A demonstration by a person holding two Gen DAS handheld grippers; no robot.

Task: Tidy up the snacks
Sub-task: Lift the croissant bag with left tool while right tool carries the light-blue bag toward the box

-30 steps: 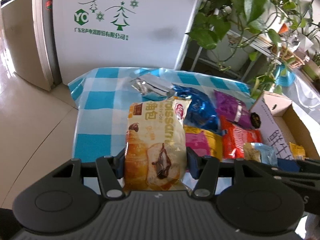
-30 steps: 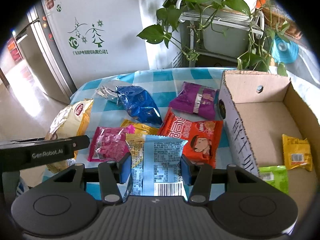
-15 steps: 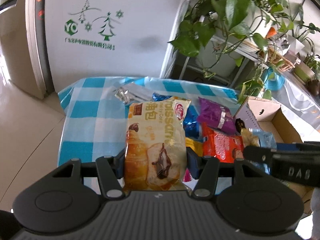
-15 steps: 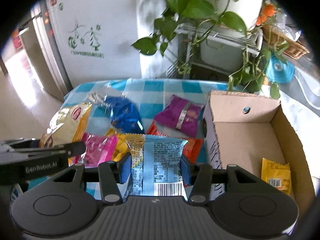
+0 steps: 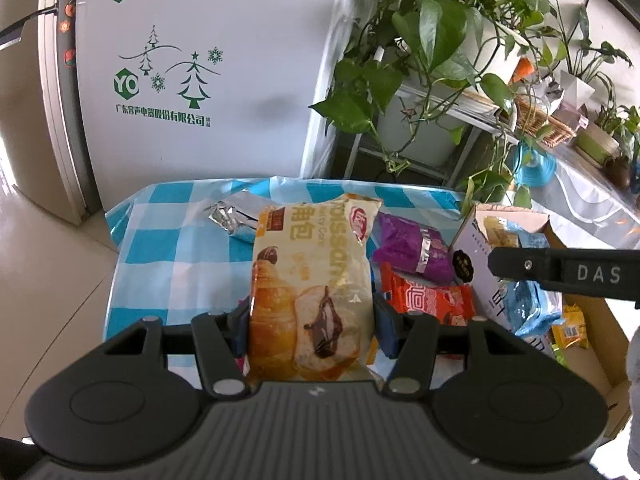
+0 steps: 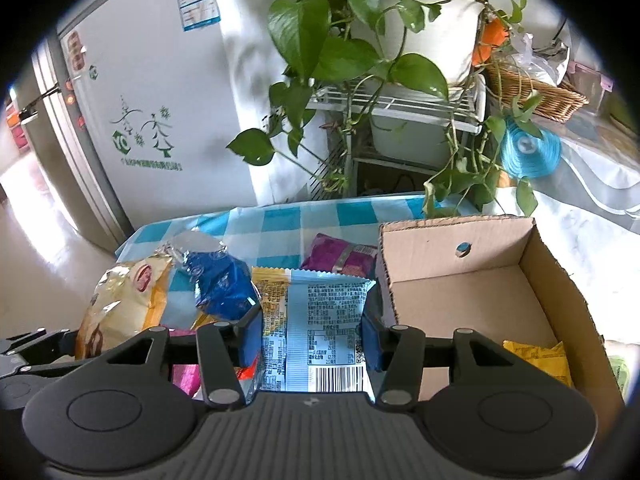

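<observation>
The left gripper (image 5: pixel 311 322) is clamped on a croissant packet (image 5: pixel 310 284), squeezing its lower sides so the puffy bag stands upright and clear of the desk (image 5: pixel 168 248). The right gripper (image 6: pixel 311 340) is closed the same way on a pale blue snack packet (image 6: pixel 316 328), printed back and barcode facing the camera. Both packets are held aloft, likely so they can be carried over the wall of the cardboard box (image 6: pixel 460 280) at the right side of the desk, where a yellow sachet (image 6: pixel 536 360) already lies.

Left on the checked cloth are a purple packet (image 5: pixel 412 248), an orange-red packet (image 5: pixel 428 300), a blue foil bag (image 6: pixel 222 284) and a silver wrapper (image 5: pixel 234 216). The croissant packet hides the blue bag in the left view, and a pink packet (image 6: pixel 186 376) shows only as a sliver behind the right gripper. The box's near floor is cut off by the gripper body, so what else it holds cannot be made out.
</observation>
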